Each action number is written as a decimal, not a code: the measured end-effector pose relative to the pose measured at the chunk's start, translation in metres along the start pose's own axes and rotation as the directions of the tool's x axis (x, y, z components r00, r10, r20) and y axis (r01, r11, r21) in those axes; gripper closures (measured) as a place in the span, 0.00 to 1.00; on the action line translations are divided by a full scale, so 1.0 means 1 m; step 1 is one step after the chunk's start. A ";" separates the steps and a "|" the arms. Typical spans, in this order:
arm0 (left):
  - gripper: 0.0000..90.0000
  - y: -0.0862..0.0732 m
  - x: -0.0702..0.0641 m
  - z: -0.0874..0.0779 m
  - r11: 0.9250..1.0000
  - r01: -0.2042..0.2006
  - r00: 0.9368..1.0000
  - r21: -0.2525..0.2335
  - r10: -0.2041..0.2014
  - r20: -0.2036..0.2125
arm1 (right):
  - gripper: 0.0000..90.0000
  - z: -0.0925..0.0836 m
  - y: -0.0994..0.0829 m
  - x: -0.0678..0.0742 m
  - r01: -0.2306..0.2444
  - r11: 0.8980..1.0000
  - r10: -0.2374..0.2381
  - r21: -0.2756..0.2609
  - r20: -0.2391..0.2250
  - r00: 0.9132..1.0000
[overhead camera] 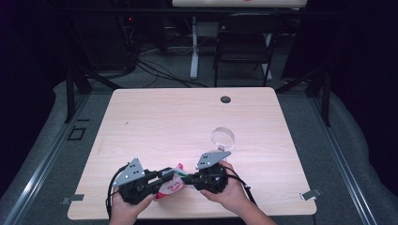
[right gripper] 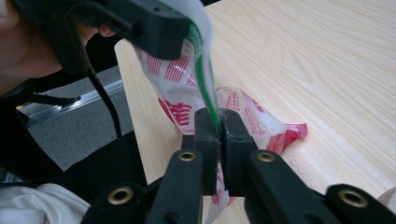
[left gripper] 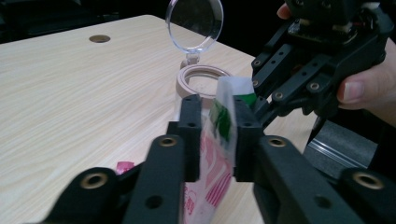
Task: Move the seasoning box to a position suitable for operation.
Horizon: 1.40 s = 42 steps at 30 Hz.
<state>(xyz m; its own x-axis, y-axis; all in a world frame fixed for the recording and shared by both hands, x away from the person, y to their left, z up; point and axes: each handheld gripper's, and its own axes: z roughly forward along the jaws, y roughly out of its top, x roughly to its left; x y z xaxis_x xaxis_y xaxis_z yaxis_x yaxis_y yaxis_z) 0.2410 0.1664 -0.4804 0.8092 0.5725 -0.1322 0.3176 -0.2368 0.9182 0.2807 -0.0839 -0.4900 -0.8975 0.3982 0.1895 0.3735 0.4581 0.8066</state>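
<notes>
Two claws, left (overhead camera: 165, 174) and right (overhead camera: 188, 178), are clenched on one packet (overhead camera: 171, 185) held above the table (overhead camera: 155, 117). Tearing seems in hand; opposed pulling is called for, beside the open jar (left gripper: 201, 79).

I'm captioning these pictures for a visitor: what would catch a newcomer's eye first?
The red, white and green printed plastic packet at the near edge of the pale wooden table, pinched from both sides by the left gripper and the right gripper. Just beyond stands a small clear container with its round lid flipped open.
</notes>
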 end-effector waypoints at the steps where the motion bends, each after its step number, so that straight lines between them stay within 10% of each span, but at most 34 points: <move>1: 0.77 -0.002 -0.002 -0.002 1.000 -0.012 1.000 -0.004 0.011 -0.021 | 1.00 0.000 0.002 -0.001 -0.005 1.000 0.005 0.003 0.000 1.000; 9: 0.55 -0.017 -0.006 -0.005 1.000 -0.009 0.996 0.023 0.011 -0.086 | 1.00 0.001 0.006 -0.002 -0.016 1.000 0.016 0.003 0.001 1.000; 28: 0.43 -0.056 0.002 0.020 0.979 -0.002 0.990 0.205 0.030 -0.134 | 1.00 0.003 0.009 -0.004 -0.006 1.000 0.006 -0.006 -0.008 1.000; 42: 0.31 -0.068 0.016 0.030 0.972 0.042 0.986 0.233 -0.002 -0.168 | 1.00 0.001 0.006 -0.005 -0.002 1.000 0.002 -0.011 -0.002 1.000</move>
<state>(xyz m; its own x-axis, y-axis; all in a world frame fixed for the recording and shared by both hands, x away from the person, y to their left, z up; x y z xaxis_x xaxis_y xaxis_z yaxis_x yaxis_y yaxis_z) 0.2475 0.1679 -0.5561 0.7141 0.6965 -0.0699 0.4576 -0.3889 0.7996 0.2876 -0.0820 -0.4864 -0.8974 0.3973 0.1918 0.3723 0.4487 0.8124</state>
